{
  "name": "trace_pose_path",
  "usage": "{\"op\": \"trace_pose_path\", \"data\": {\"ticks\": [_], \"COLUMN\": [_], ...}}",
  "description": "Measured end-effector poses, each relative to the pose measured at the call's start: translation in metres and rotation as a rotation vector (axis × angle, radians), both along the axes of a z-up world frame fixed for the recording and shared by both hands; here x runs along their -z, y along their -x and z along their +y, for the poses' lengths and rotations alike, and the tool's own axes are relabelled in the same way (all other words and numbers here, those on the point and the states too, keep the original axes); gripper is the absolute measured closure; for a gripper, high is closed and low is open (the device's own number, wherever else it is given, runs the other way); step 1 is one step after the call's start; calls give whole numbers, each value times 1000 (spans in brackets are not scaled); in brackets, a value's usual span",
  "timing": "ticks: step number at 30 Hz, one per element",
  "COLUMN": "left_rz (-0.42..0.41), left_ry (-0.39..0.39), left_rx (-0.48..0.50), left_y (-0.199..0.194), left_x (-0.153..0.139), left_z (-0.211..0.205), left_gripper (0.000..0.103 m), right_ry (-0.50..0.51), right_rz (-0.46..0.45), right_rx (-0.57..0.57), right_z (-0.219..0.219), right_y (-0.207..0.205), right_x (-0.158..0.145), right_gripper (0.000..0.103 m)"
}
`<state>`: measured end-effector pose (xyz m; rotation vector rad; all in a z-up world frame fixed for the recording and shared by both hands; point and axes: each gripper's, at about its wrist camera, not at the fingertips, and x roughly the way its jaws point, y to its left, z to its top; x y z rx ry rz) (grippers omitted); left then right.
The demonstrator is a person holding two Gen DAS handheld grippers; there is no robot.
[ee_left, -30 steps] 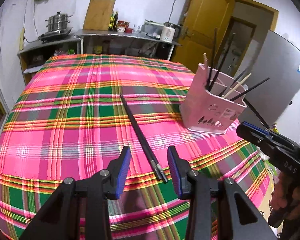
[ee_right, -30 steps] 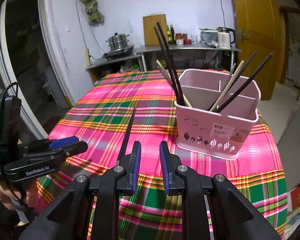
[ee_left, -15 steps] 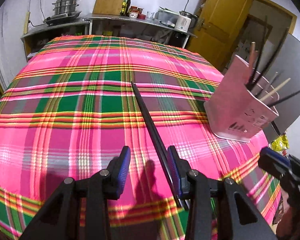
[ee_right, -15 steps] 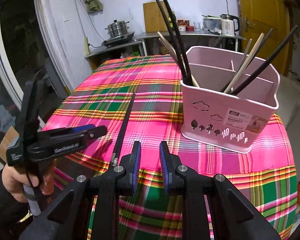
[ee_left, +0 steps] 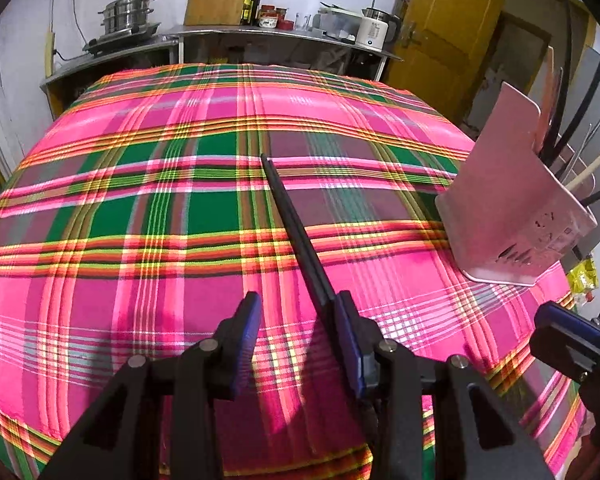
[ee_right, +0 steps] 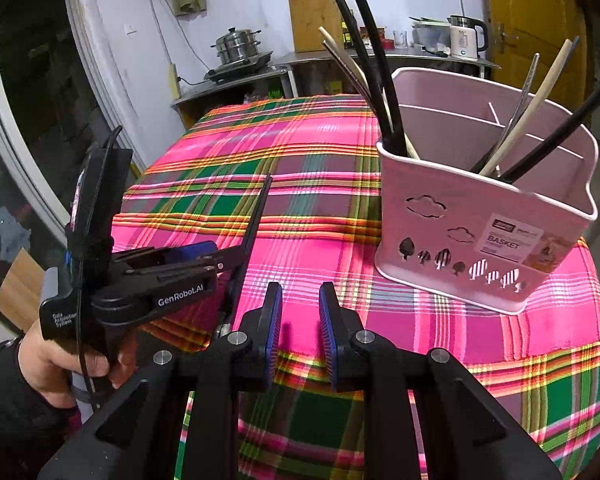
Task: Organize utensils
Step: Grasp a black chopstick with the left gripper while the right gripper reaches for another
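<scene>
While the left gripper (ee_left: 296,334) hangs low over the counter (ee_left: 100,208), its blue-padded fingers (ee_left: 244,336) stand apart, and a pair of black chopsticks (ee_left: 292,228) lies on the pink and green plaid cloth between them. The chopsticks run from the centre of the frame down to the lower centre, just beside the inner face of the right-hand finger; whether that pad touches them I cannot tell, and the other finger is clearly away from them. The chopsticks' near end is hidden behind the gripper body. At the right edge of the left wrist view a pink utensil basket (ee_left: 508,208) stands on the cloth, with black and pale chopsticks leaning out of it. In the right wrist view the right gripper (ee_right: 300,332) is over the near edge of the counter, its fingers a small way apart with only cloth showing between them. The basket (ee_right: 480,232) fills the right half of that frame, and a person's hand (ee_right: 64,364) at lower left holds the left gripper (ee_right: 204,260) over the lying chopsticks (ee_right: 256,216).
</scene>
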<state>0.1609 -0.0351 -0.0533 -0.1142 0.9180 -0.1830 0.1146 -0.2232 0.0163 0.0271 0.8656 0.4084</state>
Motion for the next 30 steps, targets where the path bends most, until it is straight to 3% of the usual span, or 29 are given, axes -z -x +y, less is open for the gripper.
{"op": "trace_pose_path", "data": {"ticks": [6, 9, 11, 13, 14, 23, 30], "left_rz": [-16, -24, -21, -15, -12, 6, 22], "left_ry": [-33, -87, -78, -79, -79, -71, -26], "left_rx": [-15, -24, -35, -56, -70, -198, -173], "left_y": [6, 10, 14, 17, 19, 45, 45], "left_x": [1, 2, 2, 3, 3, 5, 5], "left_z": [3, 3, 9, 17, 22, 57, 68], "left_gripper": [62, 73, 80, 95, 96, 96, 95], "right_ry": [-1, -1, -1, -2, -4, -7, -13], "right_rz": [3, 10, 12, 16, 18, 39, 48], "right_rx": [-7, -4, -3, -2, -3, -27, -57], "right_z": [3, 3, 3, 3, 4, 18, 36], "right_y": [-1, -2, -3, -5, -6, -10, -19], "right_x": [2, 4, 6, 7, 8, 17, 23], "right_gripper": [84, 84, 84, 84, 84, 84, 84]}}
